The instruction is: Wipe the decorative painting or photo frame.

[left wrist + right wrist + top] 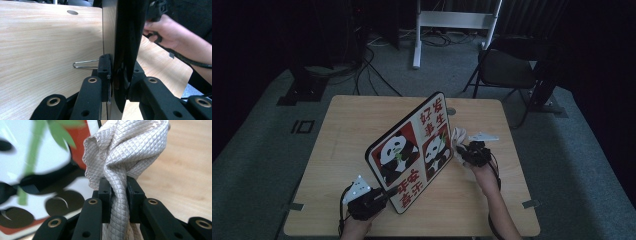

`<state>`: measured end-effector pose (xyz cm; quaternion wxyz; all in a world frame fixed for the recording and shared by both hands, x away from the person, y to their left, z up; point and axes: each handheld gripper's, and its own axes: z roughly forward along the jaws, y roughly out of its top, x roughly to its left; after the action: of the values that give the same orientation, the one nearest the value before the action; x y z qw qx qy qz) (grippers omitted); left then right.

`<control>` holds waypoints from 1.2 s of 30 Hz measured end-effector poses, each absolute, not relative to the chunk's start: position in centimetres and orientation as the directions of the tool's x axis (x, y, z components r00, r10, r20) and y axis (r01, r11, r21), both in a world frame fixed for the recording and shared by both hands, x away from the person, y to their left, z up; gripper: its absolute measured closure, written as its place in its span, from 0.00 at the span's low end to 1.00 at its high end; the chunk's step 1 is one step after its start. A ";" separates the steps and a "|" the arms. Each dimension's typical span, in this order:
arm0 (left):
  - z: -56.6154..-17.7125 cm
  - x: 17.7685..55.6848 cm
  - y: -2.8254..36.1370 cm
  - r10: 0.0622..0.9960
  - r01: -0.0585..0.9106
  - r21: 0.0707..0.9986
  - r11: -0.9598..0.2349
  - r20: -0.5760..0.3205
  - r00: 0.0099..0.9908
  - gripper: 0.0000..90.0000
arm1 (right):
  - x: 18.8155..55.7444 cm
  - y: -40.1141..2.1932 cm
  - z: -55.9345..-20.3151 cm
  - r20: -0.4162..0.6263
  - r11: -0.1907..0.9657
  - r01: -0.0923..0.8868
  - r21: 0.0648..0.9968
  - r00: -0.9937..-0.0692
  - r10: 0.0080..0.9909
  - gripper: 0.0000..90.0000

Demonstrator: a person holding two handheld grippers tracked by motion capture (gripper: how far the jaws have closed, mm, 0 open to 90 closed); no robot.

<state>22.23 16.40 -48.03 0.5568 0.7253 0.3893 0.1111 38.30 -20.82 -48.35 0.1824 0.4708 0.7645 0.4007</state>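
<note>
A board (412, 150) printed with pandas and red characters stands tilted on edge on the wooden table (357, 120). My left gripper (386, 193) is shut on its near lower edge. In the left gripper view the board (125, 37) is edge-on, clamped in my left gripper (120, 75), and a thin wire loop (85, 64) lies on the table beside it. My right gripper (460, 151) is shut on a bunched beige quilted cloth (458, 137) just right of the board's face. Up close, the cloth (130, 150) rises twisted out of my right gripper (119, 192), next to the panda print (37, 182).
A round hole (451, 111) sits near the table's far edge behind the board. Beyond the table stand a dark folding chair (507, 67) at the right and a white frame (452, 20) with cables on the carpet.
</note>
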 end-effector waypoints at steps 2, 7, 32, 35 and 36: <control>-48.0 22.2 16.4 0.690 0.441 0.894 -0.077 -0.271 0.671 0.87 | 38.1 -20.9 -47.3 0.098 0.225 0.554 0.801 -0.493 0.865 0.86; -48.0 22.2 16.4 0.691 0.441 0.894 -0.077 -0.272 0.670 0.87 | 37.7 -20.8 -44.6 0.090 0.211 0.504 0.838 -0.509 0.856 0.86; -48.0 22.2 16.3 0.695 0.439 0.895 -0.077 -0.268 0.668 0.87 | 37.8 -16.6 -33.7 0.007 0.206 0.284 0.936 -0.602 0.798 0.86; -48.0 22.1 16.3 0.693 0.441 0.894 -0.075 -0.272 0.668 0.87 | 38.0 -15.8 -33.0 -0.012 0.221 0.263 0.939 -0.617 0.787 0.86; -48.0 22.1 16.3 0.693 0.441 0.894 -0.075 -0.271 0.668 0.87 | 38.0 -15.3 -32.7 -0.041 0.249 0.249 0.936 -0.625 0.779 0.86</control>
<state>22.14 16.34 -47.98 0.5559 0.7245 0.3915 0.1132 38.00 -15.25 -32.73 0.2617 0.3447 0.7458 0.5064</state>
